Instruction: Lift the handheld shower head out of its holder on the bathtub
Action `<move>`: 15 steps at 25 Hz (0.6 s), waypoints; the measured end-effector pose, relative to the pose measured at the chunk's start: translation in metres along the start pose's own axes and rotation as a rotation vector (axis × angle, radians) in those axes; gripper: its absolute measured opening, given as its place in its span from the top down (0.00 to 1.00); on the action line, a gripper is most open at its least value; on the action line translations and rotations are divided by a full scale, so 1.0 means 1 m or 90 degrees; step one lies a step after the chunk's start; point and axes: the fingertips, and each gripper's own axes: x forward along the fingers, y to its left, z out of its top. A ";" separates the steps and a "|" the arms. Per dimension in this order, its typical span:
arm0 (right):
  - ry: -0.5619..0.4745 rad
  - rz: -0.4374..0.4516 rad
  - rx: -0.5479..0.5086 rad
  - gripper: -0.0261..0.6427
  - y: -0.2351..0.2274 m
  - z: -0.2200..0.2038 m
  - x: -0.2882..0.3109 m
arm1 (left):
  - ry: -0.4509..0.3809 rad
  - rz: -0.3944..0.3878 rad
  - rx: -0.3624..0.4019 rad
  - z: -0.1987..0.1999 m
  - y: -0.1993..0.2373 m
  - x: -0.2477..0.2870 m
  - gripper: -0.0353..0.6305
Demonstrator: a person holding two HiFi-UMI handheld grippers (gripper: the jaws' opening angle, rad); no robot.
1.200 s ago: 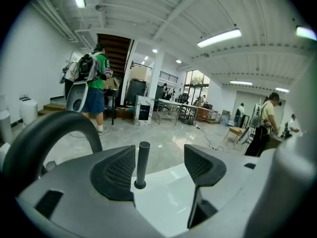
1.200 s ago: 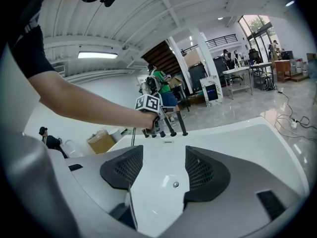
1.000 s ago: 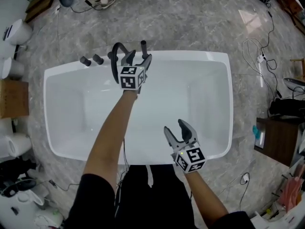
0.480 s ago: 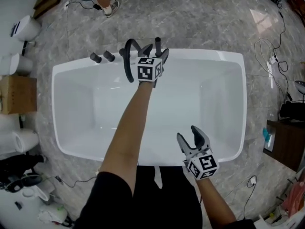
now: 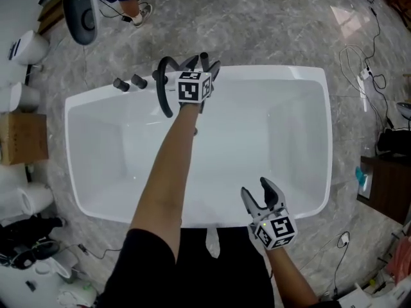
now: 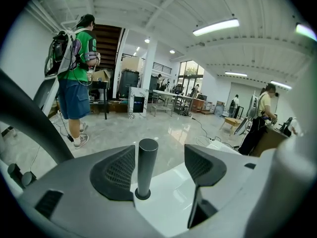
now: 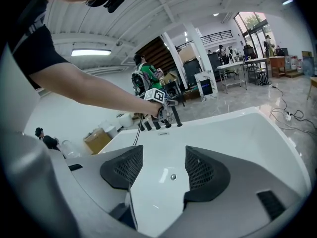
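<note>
On the far rim of the tub (image 5: 270, 72), right of two knobs (image 5: 128, 82) and a curved spout (image 5: 164, 88), the left claw (image 6: 161, 167) stands open around the shower head (image 6: 146, 162). The head sits upright in its holder, close by the left pad with a gap to the right one, so I judge the lift not begun: closing and pulling up are left. The tub looks dry, with only its drain (image 7: 172, 176) inside, and at the near rim the right claw (image 5: 257, 191) hangs open and empty.

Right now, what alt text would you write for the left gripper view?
A dark, upright handheld shower head stands in its holder on the white bathtub rim, between the open jaws of the left gripper. A person in green stands beyond.
</note>
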 end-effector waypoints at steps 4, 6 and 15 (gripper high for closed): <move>-0.001 -0.005 0.003 0.61 -0.003 -0.006 -0.004 | 0.027 -0.003 0.004 -0.011 0.000 0.009 0.51; 0.000 -0.010 0.008 0.61 -0.006 -0.009 -0.007 | 0.027 0.003 0.003 -0.012 0.003 0.011 0.51; -0.006 -0.035 0.024 0.61 -0.020 -0.013 -0.019 | 0.056 0.024 0.023 -0.013 0.014 0.016 0.65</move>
